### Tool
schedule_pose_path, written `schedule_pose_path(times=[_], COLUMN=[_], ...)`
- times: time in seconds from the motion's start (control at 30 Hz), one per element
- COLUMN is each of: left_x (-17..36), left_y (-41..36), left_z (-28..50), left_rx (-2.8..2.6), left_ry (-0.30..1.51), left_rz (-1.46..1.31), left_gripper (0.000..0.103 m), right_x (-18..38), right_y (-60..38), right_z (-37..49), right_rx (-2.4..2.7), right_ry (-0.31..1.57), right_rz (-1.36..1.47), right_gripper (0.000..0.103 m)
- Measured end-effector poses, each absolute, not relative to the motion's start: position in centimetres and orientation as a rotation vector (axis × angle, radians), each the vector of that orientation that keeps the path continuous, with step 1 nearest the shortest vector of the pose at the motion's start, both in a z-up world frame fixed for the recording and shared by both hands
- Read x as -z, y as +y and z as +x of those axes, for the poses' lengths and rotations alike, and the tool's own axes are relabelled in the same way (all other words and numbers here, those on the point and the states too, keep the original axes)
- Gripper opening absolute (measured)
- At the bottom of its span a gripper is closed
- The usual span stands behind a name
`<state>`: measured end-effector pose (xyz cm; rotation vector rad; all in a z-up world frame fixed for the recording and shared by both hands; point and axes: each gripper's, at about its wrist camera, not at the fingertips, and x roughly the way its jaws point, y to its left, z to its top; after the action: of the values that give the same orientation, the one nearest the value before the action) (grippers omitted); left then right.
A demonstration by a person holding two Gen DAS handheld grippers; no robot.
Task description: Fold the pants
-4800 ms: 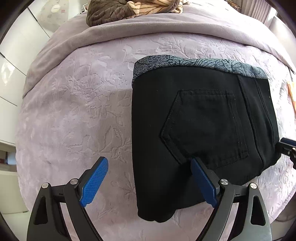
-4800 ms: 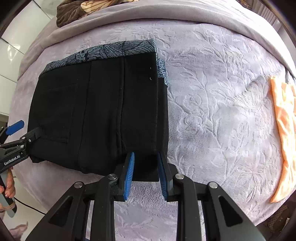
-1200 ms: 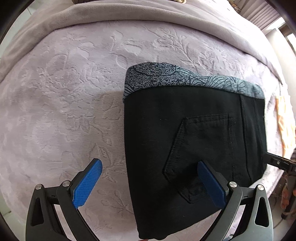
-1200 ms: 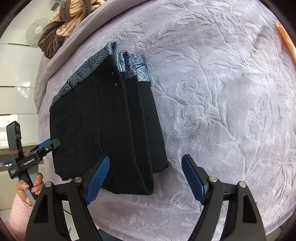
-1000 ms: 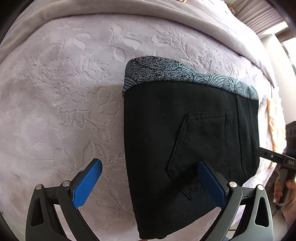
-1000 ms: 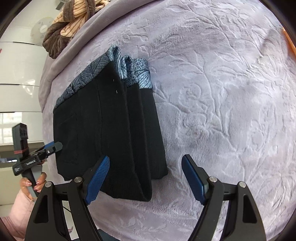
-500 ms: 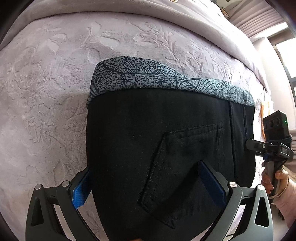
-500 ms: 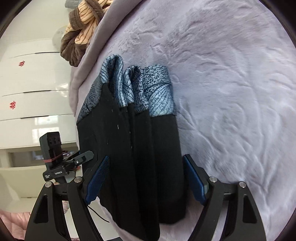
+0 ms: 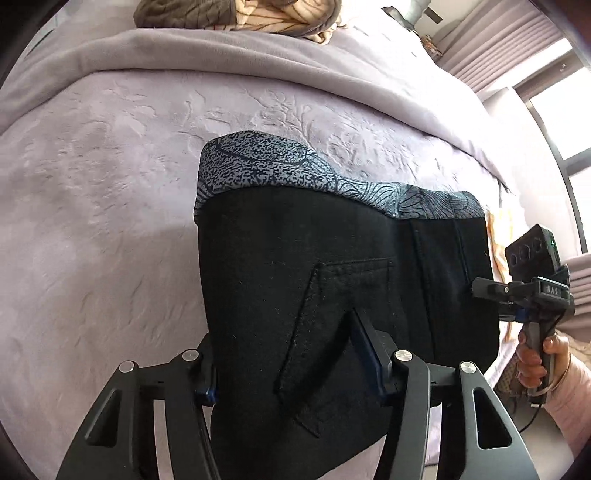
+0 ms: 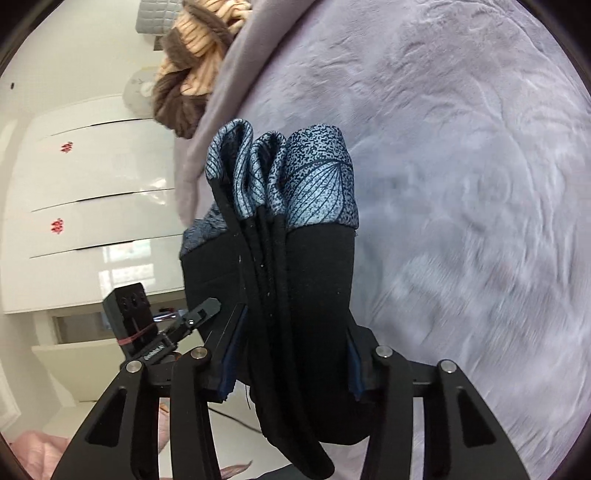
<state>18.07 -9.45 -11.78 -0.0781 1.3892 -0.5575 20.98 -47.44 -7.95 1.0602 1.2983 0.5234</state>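
Pants (image 9: 332, 280), folded into a thick black bundle with a patterned grey band, are lifting off the bed (image 9: 110, 192). We are closing our left tool (image 9: 291, 354) on the near left edge, and our right tool (image 10: 291, 354) is closing around the stacked layers at the right end.

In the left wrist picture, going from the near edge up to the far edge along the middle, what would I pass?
Left gripper, jaws closing on the cloth → folded black pants → their grey-blue leaf-patterned cuff band → embossed lilac bedspread → plain mauve blanket fold → crumpled brown and peach striped cloth.
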Motion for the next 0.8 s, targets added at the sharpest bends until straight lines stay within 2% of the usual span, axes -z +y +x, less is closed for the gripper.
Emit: schedule_pose_path(times=[0.17,0.3,0.37,0.5,0.53,0.57,0.73,0.8], left_x=[10.6,12.1,14.0,15.3,15.5,15.8,15.3,14.3], left_y=[-6.7,-5.7,-5.1,-4.5,-4.5,-4.5,-5.3,-6.1], left_z=[14.9,13.1,12.6,12.5,12.6,12.7,12.2,11.7], left_rx=[0.536,0.494,0.448,0.384,0.371,0.354,0.308,0.263], left_ry=[1.407,1.452,1.481,1.448,1.445,1.441,1.443,1.424], left_rz=[-0.094,-0.09,-0.077,-0.043,-0.033,-0.018,0.014,0.081], left_gripper=[0.058,0.059,0.065,0.095,0.102,0.103,0.103,0.103], right_x=[6.9,7.3,8.3,9.8,9.9,9.9,8.3,7.0], right_y=[-45.8,-44.0,-43.2,-42.4,-42.4,-42.5,-41.5,-40.9], right_z=[18.2,16.1,15.4,15.3,15.4,15.3,15.6,15.9], right_rx=[-0.552,-0.54,-0.521,-0.455,-0.438,-0.417,-0.32,-0.26], right_ry=[1.308,1.335,1.363,1.38,1.374,1.373,1.407,1.417], right_rz=[1.095,1.063,1.041,0.991,0.982,0.96,0.736,0.651], right_gripper=[0.05,0.05,0.05,0.05,0.055,0.059,0.065,0.071])
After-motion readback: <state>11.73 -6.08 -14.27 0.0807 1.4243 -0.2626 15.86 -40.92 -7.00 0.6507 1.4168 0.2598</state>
